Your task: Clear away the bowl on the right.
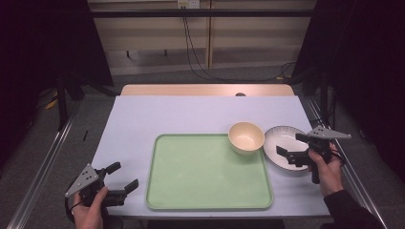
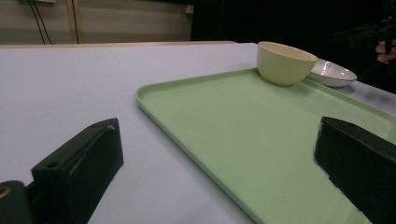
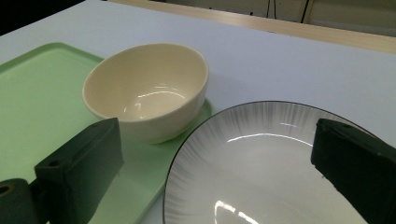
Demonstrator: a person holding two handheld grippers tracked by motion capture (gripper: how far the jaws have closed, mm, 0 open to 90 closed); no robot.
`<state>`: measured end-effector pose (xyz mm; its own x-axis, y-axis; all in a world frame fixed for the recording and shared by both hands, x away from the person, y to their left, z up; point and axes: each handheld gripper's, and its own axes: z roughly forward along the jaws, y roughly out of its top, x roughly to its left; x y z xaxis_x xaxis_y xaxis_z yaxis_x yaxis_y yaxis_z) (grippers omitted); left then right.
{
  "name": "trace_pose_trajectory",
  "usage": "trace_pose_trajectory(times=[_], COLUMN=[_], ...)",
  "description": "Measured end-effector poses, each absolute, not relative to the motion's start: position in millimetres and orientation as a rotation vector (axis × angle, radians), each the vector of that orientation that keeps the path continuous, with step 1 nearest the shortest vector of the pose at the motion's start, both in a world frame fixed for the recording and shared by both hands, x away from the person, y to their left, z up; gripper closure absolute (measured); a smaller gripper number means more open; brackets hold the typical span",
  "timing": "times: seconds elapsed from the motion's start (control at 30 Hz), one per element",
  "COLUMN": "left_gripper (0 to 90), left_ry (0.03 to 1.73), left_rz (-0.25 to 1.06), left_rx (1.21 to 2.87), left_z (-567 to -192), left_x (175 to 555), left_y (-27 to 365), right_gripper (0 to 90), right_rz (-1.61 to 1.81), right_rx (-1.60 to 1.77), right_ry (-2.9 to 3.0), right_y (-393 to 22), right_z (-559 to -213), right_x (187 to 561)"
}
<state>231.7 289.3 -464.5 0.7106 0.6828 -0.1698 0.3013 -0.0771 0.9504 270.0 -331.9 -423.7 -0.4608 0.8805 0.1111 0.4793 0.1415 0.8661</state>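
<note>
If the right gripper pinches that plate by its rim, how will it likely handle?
The plate looks glazed and glossy, with bright highlights, so the open right gripper may slip on it. It is probably stiff and breakable, like ceramic. Shallow and wide, it would likely droop from a rim pinch.

The light is dim and soft, coming from above. The table (image 1: 200, 112) is evenly lit, its surroundings dark. Glare shines on the plate (image 3: 261, 163) and bowl (image 3: 149, 88). Near jaws look blurred.
</note>
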Motion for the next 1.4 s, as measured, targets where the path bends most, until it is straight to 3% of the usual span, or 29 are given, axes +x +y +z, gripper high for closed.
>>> trace_pose_trajectory(times=[0.8,1.4], left_gripper=[1.4,1.4], left_ry=[0.804,0.804], left_rz=[0.384,0.379], left_rx=[1.664,1.666], left_z=[-465,-465], left_x=[231,231], left_y=[290,289], right_gripper=[1.7,1.5], right_rz=[1.297,1.290], right_rx=[1.301,1.279], right_ry=[2.008,2.048], right_y=[-335,-333], right_z=[-439,-446], right_x=[222,209])
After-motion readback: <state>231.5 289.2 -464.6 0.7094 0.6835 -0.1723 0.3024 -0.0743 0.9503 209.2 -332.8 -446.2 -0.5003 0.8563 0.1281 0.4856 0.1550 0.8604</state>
